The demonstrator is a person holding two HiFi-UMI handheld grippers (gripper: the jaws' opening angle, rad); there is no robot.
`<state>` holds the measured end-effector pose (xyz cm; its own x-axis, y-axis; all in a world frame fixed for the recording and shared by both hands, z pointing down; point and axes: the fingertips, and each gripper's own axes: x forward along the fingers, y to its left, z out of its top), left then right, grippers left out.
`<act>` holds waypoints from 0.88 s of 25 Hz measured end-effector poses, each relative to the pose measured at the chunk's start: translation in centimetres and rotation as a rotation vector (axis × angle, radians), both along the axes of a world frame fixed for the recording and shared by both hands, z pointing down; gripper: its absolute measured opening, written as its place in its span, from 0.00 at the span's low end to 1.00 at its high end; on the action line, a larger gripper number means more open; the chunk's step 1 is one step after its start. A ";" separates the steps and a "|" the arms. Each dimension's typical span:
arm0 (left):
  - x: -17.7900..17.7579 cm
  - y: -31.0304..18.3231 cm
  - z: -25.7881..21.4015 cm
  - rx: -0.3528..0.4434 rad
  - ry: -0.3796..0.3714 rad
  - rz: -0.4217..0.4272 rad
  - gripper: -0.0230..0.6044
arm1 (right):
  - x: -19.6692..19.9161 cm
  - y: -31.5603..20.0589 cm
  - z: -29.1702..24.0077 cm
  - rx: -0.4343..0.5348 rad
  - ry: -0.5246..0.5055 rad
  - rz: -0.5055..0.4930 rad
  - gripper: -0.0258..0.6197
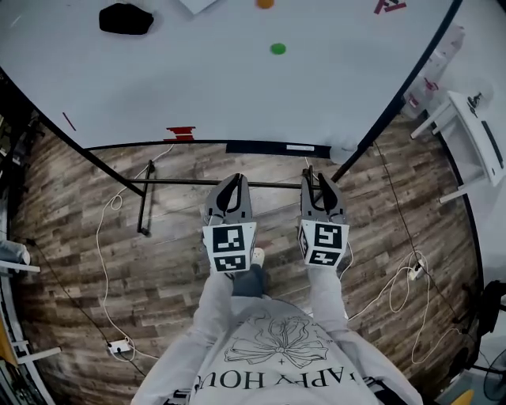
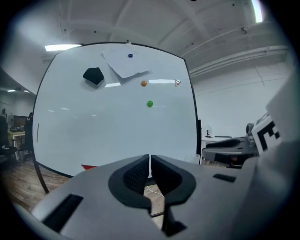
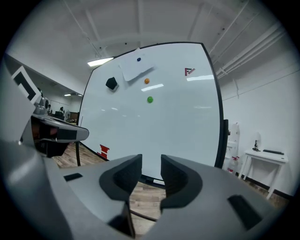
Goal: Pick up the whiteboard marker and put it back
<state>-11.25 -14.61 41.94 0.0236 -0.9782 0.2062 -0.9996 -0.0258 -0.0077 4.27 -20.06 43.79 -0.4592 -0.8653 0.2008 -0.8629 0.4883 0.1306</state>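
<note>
1. Starting at the left: the left gripper (image 1: 235, 183) hangs level in front of the whiteboard (image 1: 237, 87), below its bottom edge. Its jaws are pressed together with nothing between them. It reads as the idle hand, best held clear of the board.
2. Up on the whiteboard sit a black eraser (image 1: 126, 19) at the upper left and a green magnet (image 1: 277, 49) nearer the middle. Neither belongs to this step, so no reach up there.
3. Along the whiteboard's bottom edge runs a dark ledge (image 1: 261, 147). A small pale piece (image 1: 300, 148) lies toward its right end. That may be the whiteboard marker, but it is too small to tell; neither gripper holds it.
4. On the right, the right gripper (image 1: 318, 180) sits just beside the left one. Its jaws are spread and empty, aimed at the whiteboard's ledge.
5. My call is that the right gripper is the working hand. To pick well, bring it in level with the ledge and set the jaws across the barrel's middle. Close only once both pads flank it — a shallow ledge means a nudge could roll the marker off the whiteboard's edge to the floor.
</note>
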 end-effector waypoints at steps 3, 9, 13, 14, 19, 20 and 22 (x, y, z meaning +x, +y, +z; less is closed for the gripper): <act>-0.9 -3.2 0.3 -0.010 -0.005 0.021 0.06 | -1.2 -3.1 0.6 -0.006 0.044 -0.005 0.24; -2.4 -7.5 1.7 -0.052 0.001 0.044 0.06 | -3.6 -7.1 3.1 -0.055 0.168 -0.060 0.25; -3.7 -9.1 3.2 -0.086 0.013 0.044 0.06 | -4.7 -9.2 4.9 -0.068 0.265 -0.073 0.25; -3.9 -9.3 3.6 -0.095 0.016 0.044 0.06 | -4.9 -9.6 5.4 -0.071 0.290 -0.078 0.25; -5.0 -10.1 5.1 -0.133 0.026 0.029 0.06 | -5.8 -11.6 8.0 -0.091 0.492 -0.137 0.25; -5.2 -10.2 5.4 -0.140 0.030 0.023 0.06 | -6.0 -11.9 8.5 -0.096 0.530 -0.158 0.25; -5.4 -10.4 5.9 -0.151 0.037 0.012 0.06 | -6.2 -12.6 9.5 -0.102 0.602 -0.206 0.25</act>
